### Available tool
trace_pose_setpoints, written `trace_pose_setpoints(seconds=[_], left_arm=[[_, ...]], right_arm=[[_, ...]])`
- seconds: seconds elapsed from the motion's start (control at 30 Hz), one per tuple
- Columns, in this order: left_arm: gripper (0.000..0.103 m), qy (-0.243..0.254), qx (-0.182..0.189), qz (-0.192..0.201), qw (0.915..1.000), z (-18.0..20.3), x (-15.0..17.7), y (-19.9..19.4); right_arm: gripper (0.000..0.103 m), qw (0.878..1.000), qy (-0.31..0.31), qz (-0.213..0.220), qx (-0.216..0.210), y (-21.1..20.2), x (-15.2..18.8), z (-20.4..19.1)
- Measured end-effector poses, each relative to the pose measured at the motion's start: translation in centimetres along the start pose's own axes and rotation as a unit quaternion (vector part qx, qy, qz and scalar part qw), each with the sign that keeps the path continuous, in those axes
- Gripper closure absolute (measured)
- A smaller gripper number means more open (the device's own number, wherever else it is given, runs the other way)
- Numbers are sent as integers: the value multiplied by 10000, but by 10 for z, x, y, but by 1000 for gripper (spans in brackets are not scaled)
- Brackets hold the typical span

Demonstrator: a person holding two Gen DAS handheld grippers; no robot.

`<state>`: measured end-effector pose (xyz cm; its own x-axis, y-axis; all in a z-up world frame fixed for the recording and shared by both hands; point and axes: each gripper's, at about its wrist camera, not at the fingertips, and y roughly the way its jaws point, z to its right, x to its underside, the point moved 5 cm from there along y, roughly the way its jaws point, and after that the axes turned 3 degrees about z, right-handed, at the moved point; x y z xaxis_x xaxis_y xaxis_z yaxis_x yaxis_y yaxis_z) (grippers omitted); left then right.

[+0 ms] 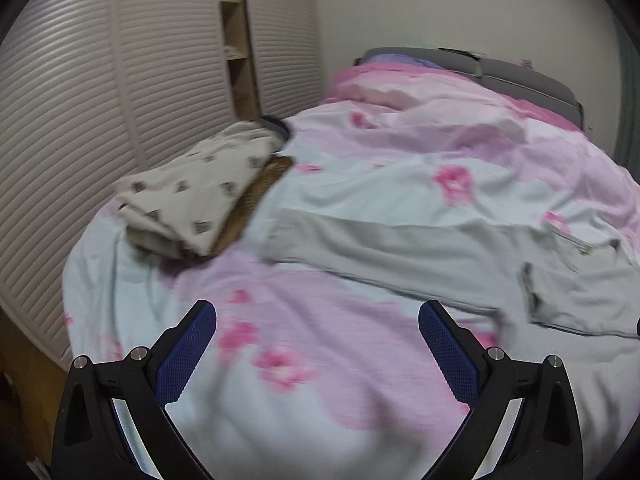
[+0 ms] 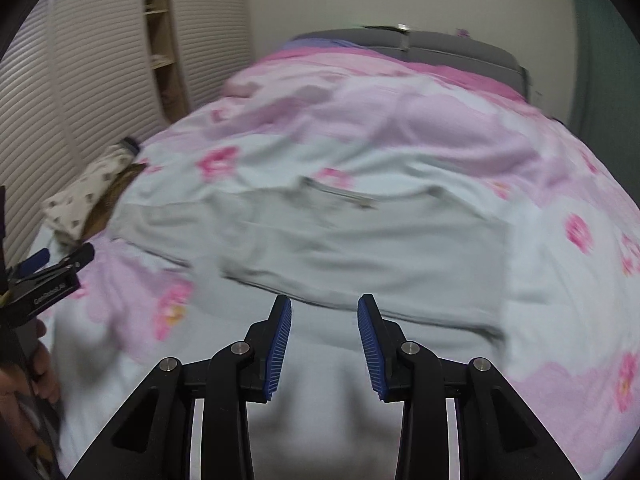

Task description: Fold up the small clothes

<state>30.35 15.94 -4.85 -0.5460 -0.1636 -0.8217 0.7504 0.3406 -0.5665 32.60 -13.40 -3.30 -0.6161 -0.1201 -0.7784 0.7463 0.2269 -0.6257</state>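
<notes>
A pale grey garment (image 1: 420, 248) with a zip pocket (image 1: 568, 236) lies spread flat on the pink flowered duvet (image 1: 320, 360). In the left wrist view it lies ahead and to the right of my left gripper (image 1: 318, 304), which is wide open with nothing between its blue pads. My right gripper (image 2: 324, 298) hovers over the near hem of the garment (image 2: 360, 240), jaws partly apart and holding nothing. The left gripper (image 2: 52, 272) also shows at the left edge of the right wrist view, held by a hand (image 2: 40, 380). Both views are blurred.
A folded stack sits near the bed's left edge: a cream patterned piece (image 1: 192, 192) on top of a brown one (image 1: 256, 196). Slatted wardrobe doors (image 1: 80, 120) and an open shelf (image 1: 236, 40) stand left of the bed. A grey headboard (image 1: 520, 76) is at the far end.
</notes>
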Motion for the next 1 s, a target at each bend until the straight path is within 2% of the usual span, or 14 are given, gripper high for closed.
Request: trace_pose_setpoints(seconds=[0.23,0.37,0.47,0.57,0.63,0.67,0.73,0.97,1.0], left_arm=[[0,-491,-3,-38,9988,-64,-7,29],[0,-923,383,6,9950,-82,-19,53],[3,-1044,697,27,9921,-84,-28,74],[15,-1023,903,-34,9906,-78,-31,92],[28,-1043,1044,-162,9889,-75,-30,107],[30,-1070,1105,-220,9879,-75,-29,113],[39,-1092,1120,-335,9871,-74,-25,125],[50,-1191,1167,-564,9844,-74,-14,151],[55,-1199,1195,-598,9838,-74,-13,155]], right_arm=[[67,9968,-570,222,-506,19,-32,-90],[67,9960,-536,325,-641,24,-40,-120],[67,9964,-314,318,-718,31,-38,-134],[67,9964,-172,261,-793,39,-34,-140],[67,9963,-129,204,-828,46,-29,-144],[67,9963,-116,186,-835,48,-28,-145],[67,9963,-68,141,-847,53,-24,-145],[67,9963,151,33,-849,68,-19,-136],[67,9963,191,16,-843,71,-18,-134]])
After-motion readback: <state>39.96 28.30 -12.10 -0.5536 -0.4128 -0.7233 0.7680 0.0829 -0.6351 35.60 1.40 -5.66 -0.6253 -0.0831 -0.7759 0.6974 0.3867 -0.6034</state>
